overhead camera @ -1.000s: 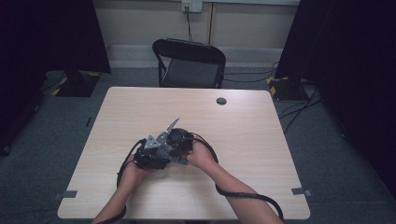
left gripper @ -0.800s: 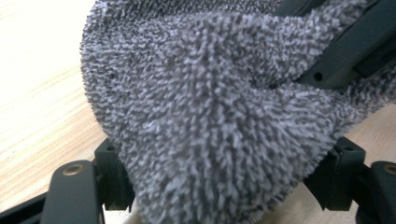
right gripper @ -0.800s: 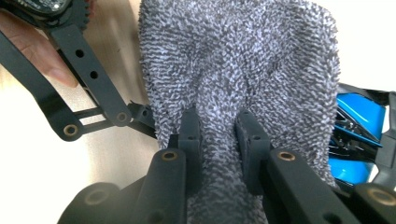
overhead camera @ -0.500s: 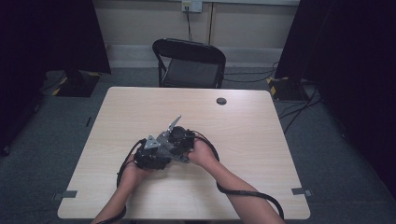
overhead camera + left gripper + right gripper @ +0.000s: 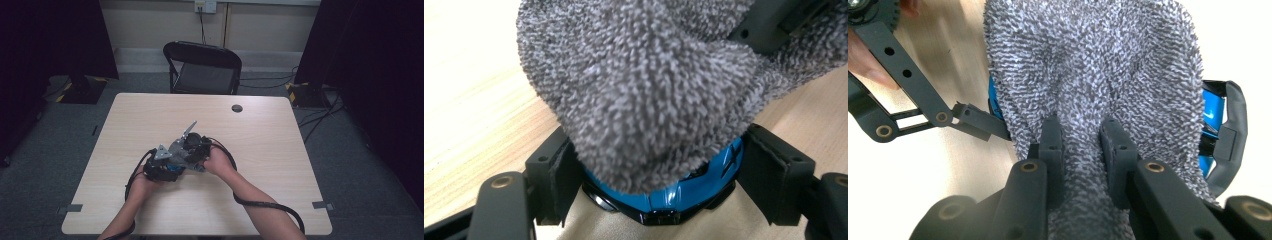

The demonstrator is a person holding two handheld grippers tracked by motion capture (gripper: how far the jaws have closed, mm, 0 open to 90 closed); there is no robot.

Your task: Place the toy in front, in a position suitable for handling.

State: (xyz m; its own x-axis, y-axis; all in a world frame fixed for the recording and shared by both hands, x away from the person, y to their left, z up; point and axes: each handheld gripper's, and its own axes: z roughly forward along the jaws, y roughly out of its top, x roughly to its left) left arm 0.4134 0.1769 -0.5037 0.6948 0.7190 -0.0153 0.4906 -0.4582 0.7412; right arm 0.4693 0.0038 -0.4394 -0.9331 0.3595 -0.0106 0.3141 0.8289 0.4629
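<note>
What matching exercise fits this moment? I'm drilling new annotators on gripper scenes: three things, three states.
Things:
1. left gripper
2. right gripper
3. chair

States:
A. pinches a fold of the grey cloth
B. stands beyond the table, untouched
C. clasps the blue object under the cloth

Pairs: 1-C, 2-A, 3-B

I hold both grippers together a little below the middle of the tabletop (image 5: 150,115), nearer its front edge. My left gripper (image 5: 161,170) and my right gripper (image 5: 192,147) touch in one dark cluster, with something blue (image 5: 172,166) between them. A black cable (image 5: 265,205) loops off the front edge. A small dark disc (image 5: 237,108) lies near the far edge, a black chair (image 5: 202,67) behind it
</note>
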